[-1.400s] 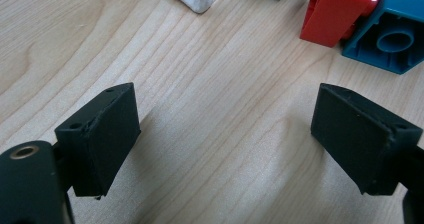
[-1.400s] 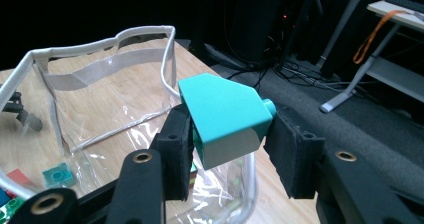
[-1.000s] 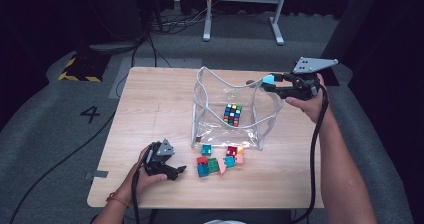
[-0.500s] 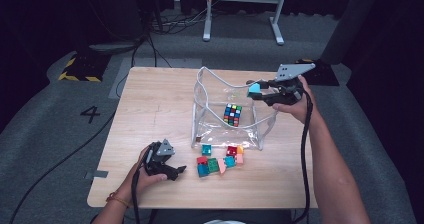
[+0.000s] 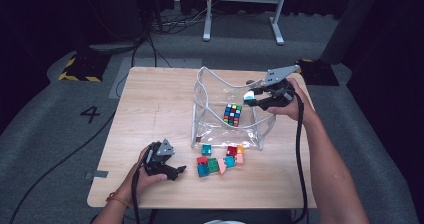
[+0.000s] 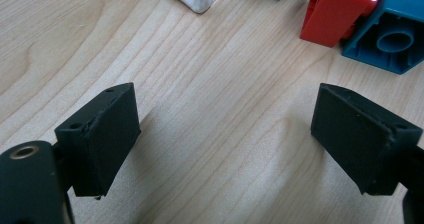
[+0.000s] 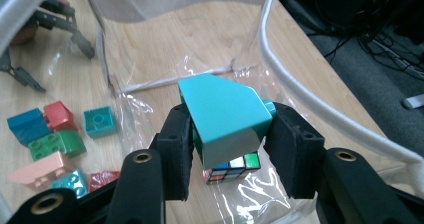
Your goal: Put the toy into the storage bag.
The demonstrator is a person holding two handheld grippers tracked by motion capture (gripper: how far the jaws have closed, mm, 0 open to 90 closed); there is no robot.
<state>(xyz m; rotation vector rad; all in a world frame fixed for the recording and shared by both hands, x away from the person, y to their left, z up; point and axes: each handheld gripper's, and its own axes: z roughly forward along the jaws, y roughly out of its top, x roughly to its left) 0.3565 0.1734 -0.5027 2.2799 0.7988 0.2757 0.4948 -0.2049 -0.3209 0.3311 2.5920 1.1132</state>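
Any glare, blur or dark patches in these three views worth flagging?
High view: soft overall, the surroundings beyond the table dark. Right gripper view: glare streaks on the clear bag; turquoise block sharp. Left gripper view: wood grain crisp, soft shadows beside the open jaws.

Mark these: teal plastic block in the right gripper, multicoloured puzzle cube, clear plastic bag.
teal plastic block (image 7: 222, 111), right gripper view, its broad top face.
multicoloured puzzle cube (image 5: 232, 114), high view, top face.
clear plastic bag (image 5: 209, 79), high view, white rim at its left corner.
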